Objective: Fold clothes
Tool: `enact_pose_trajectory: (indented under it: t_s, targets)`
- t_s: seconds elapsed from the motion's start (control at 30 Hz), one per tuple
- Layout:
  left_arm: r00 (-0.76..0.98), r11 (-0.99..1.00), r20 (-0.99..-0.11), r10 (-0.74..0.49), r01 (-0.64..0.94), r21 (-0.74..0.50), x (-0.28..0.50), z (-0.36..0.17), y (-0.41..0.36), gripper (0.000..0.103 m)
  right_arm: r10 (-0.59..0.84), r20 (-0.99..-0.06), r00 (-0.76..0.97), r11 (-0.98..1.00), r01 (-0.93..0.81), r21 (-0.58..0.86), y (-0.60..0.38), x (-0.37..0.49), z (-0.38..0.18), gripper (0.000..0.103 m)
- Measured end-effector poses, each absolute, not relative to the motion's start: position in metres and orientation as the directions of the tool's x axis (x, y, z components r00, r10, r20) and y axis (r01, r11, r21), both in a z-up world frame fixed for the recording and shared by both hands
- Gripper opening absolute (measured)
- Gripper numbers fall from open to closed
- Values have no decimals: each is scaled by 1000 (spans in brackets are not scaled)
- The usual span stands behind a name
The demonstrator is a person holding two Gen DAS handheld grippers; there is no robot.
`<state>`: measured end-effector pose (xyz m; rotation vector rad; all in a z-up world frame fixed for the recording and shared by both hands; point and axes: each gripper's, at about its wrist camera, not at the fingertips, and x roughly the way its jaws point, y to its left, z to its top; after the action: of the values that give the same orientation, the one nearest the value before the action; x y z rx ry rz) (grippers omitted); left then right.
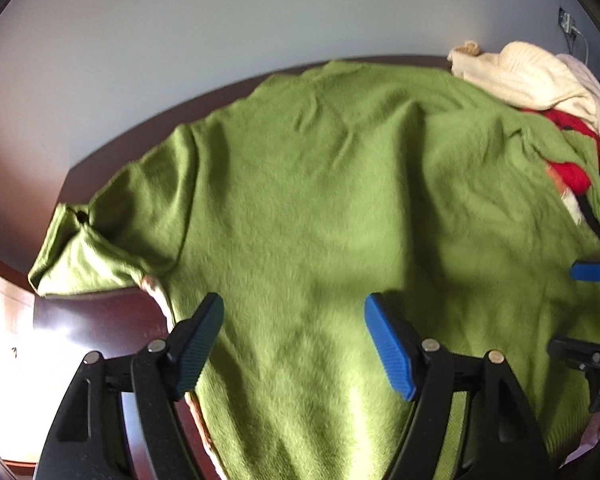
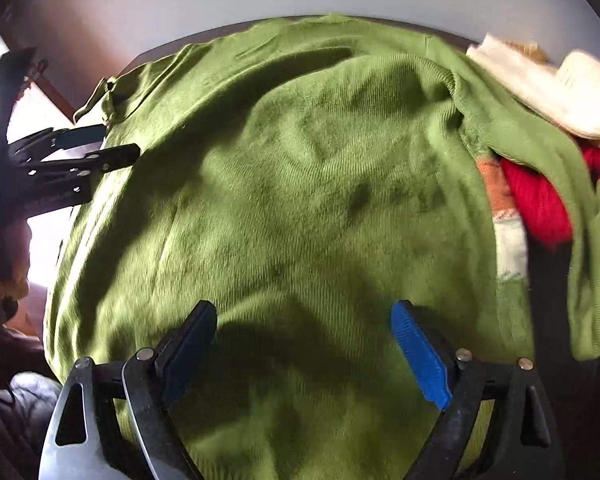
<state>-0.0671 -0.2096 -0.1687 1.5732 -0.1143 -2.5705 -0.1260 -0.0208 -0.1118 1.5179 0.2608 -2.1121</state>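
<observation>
A green knit sweater [image 1: 320, 200] lies spread flat on a dark wooden table [image 1: 100, 320]. Its left sleeve [image 1: 80, 248] is bunched near the table's left side. My left gripper [image 1: 294, 308] hovers open over the sweater's lower left part, and nothing sits between its blue pads. In the right wrist view the same sweater [image 2: 300, 200] fills the picture. There my right gripper [image 2: 302, 312] stands wide open above the cloth, holding nothing. The right gripper [image 1: 562, 308] also shows at the right edge of the left wrist view. The left gripper [image 2: 120, 142] shows at the left edge of the right wrist view.
A pile of clothes sits at the back right: a cream knit sweater [image 1: 532, 76], a red garment [image 1: 572, 168] and a striped piece [image 2: 508, 232] partly under the green sweater's right sleeve. A pale wall [image 1: 220, 20] stands behind the table. A person's hand [image 2: 0, 280] shows at far left.
</observation>
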Motion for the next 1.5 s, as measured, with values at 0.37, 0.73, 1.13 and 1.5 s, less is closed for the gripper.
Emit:
enact_pose_trajectory:
  t_s: [0.37, 0.73, 1.13, 1.5]
  targets:
    - [-421, -974, -885, -200, 187, 131, -48, -186, -263, 101, -511, -858, 52, -805, 321, 499, 18, -72, -111, 102]
    - [-422, -960, -864, -273, 175, 218, -21, -168, -257, 89, -463, -873, -154, -877, 220, 427, 72, -117, -99, 102]
    - [-463, -960, -845, -267, 206, 190, -44, -133, -252, 90, -335, -771, -542, -880, -112, 462, 210, -139, -45, 102]
    - [-403, -963, -875, -270, 133, 236, -64, -178, -228, 92, -322, -722, -612, -751, -299, 588, 291, -190, -68, 102]
